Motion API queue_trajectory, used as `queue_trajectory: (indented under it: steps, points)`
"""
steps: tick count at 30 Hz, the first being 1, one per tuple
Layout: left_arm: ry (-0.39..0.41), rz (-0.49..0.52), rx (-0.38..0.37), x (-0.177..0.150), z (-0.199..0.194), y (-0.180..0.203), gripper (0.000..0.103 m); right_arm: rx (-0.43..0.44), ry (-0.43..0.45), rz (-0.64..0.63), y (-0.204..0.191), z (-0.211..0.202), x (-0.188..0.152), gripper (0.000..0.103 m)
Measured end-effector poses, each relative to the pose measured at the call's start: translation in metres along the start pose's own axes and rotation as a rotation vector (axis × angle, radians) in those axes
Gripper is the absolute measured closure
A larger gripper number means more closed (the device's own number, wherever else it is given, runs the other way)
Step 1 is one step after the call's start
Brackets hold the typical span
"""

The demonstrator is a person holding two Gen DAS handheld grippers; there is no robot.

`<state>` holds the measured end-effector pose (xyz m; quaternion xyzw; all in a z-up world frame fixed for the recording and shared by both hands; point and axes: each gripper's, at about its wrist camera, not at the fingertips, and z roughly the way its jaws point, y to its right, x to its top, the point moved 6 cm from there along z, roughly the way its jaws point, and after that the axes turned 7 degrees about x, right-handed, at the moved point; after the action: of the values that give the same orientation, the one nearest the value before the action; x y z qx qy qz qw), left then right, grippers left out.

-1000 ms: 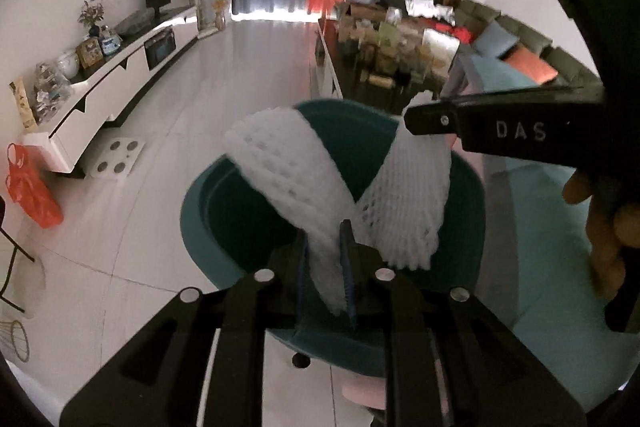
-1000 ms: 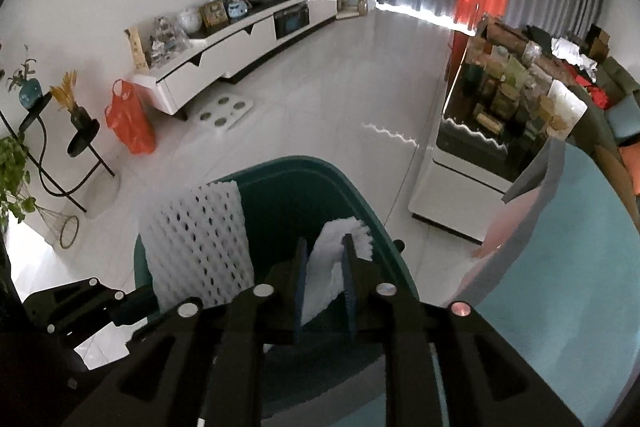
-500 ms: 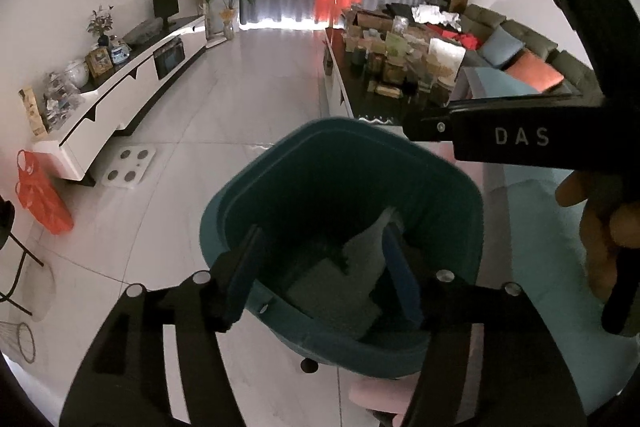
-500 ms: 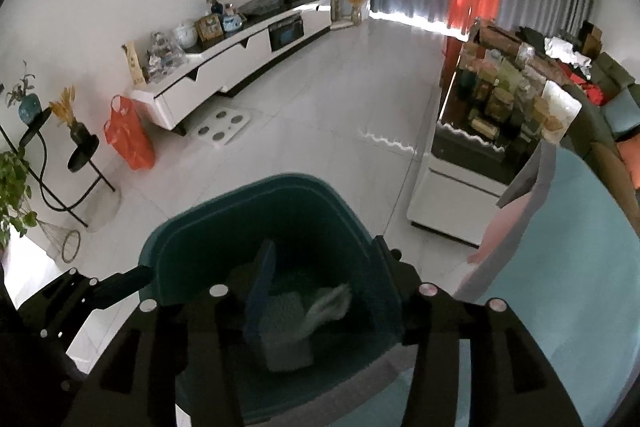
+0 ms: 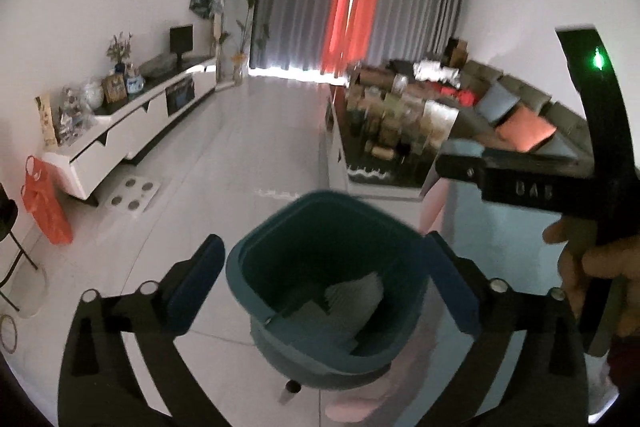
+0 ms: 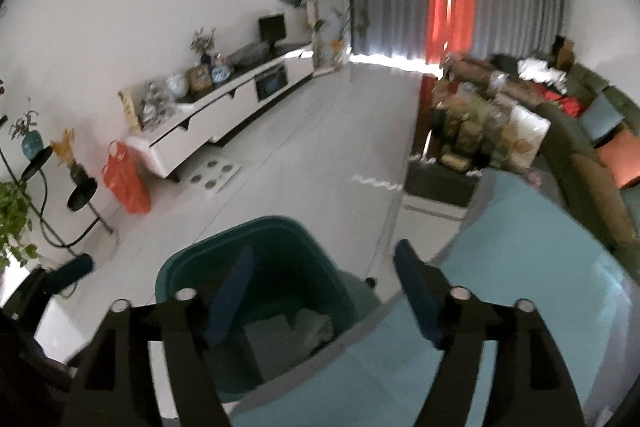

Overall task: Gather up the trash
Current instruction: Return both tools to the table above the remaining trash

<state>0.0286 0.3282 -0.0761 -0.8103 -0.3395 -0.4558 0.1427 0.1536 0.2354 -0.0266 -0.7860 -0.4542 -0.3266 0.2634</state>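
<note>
A teal trash bin (image 5: 280,227) stands on the white floor below both grippers; it also shows in the right wrist view (image 6: 192,259). White foam netting pieces (image 5: 352,299) lie inside it, dimly seen in the right wrist view (image 6: 280,335) too. My left gripper (image 5: 320,279) is wide open and empty above the bin. My right gripper (image 6: 324,291) is wide open and empty, above the bin's right edge. The right gripper's body (image 5: 520,183) shows at the right of the left wrist view, held by a hand.
A light blue cloth-covered table (image 6: 500,267) lies to the right of the bin. A white TV console (image 5: 132,123) runs along the left wall, an orange bag (image 5: 44,203) beside it. A cluttered low table (image 5: 392,131) and sofa (image 5: 532,123) stand behind.
Both grippers opened and dropped their white foam netting into the bin, then lifted up and back. The netting now lies at the bottom of the bin.
</note>
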Motion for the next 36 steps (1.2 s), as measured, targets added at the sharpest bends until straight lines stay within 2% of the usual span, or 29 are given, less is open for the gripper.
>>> queue_trajectory:
  steps: [2,5,9,18,24,36]
  points:
    - [0.022,-0.002,-0.013,0.006,-0.012,0.005,0.006,-0.015,0.029,0.003,0.007,-0.013,-0.001,0.023]
    - [0.05,-0.006,-0.033,0.016,-0.029,0.016,0.006,-0.05,0.081,0.008,0.018,-0.037,-0.005,0.013]
    - [0.08,-0.004,-0.046,0.019,-0.047,0.031,0.006,-0.093,0.136,0.01,0.03,-0.066,-0.013,0.007]
    - [0.151,0.01,-0.144,0.027,-0.093,0.077,0.005,-0.188,0.253,0.033,0.054,-0.143,-0.056,0.007]
    - [0.25,0.067,-0.229,0.027,-0.132,0.13,0.005,-0.312,0.346,0.055,0.069,-0.195,-0.1,0.007]
    - [0.345,0.208,-0.369,0.004,-0.186,0.235,0.005,-0.537,0.411,0.174,0.098,-0.269,-0.176,0.007]
